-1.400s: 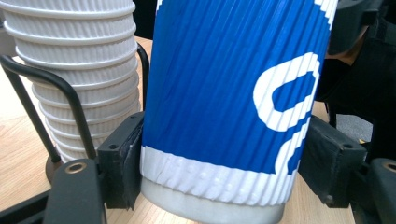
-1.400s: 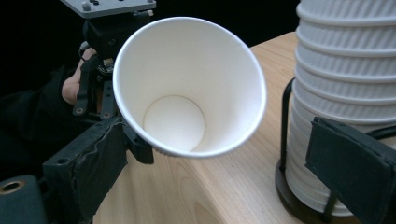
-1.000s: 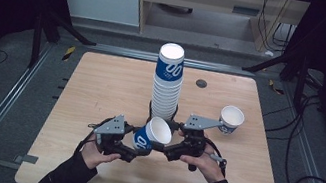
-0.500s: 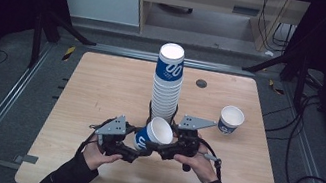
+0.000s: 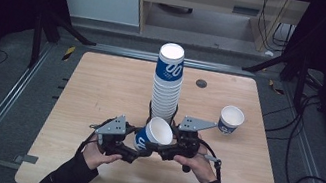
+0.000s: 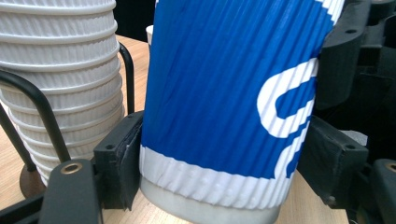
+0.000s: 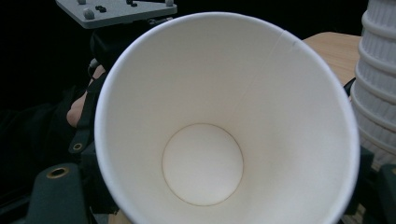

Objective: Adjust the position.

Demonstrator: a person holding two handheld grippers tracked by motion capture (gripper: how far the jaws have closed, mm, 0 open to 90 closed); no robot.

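A blue-and-white ribbed paper cup (image 5: 153, 136) is held tilted just in front of the tall stack of cups (image 5: 167, 84). My left gripper (image 5: 132, 153) is shut on the cup's (image 6: 224, 116) lower part, both pads pressed to its sides. My right gripper (image 5: 164, 151) faces it from the other side. In the right gripper view the cup's white inside (image 7: 224, 126) opens straight at the camera. The right jaws stand to either side of the rim, with their tips hidden behind it.
The stack sits in a black wire holder (image 6: 42, 112) at mid-table. A single cup (image 5: 231, 119) stands upright to the right. A small dark disc (image 5: 201, 83) lies on the table (image 5: 90, 89) behind the stack.
My right gripper has drawn away from the single cup on the right and come in to the held cup's mouth. The left gripper and its cup have barely moved.
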